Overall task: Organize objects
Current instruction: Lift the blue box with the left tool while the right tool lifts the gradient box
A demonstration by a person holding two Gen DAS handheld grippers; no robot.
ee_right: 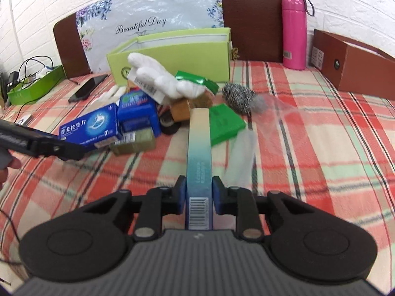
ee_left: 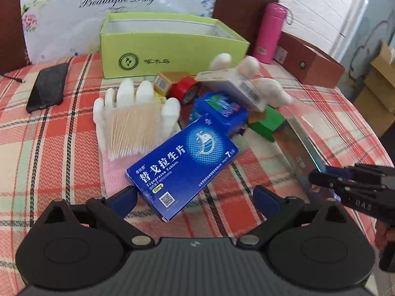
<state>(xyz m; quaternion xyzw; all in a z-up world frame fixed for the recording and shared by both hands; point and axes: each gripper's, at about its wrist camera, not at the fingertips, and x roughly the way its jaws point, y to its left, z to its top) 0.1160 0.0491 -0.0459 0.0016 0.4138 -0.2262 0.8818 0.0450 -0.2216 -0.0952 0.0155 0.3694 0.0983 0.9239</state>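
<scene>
One long, slim blue-to-cream gradient box (ee_right: 199, 153)

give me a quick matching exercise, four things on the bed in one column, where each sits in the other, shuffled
Things:
1. long teal box
2. pink bottle
3. black phone
4. steel scourer

Places:
A. lying flat, left of the green open box
B. right of the pile, beside the green pad
C. clamped in the right gripper
D. upright by the headboard

Pairs: 1-C, 2-D, 3-A, 4-B
</scene>
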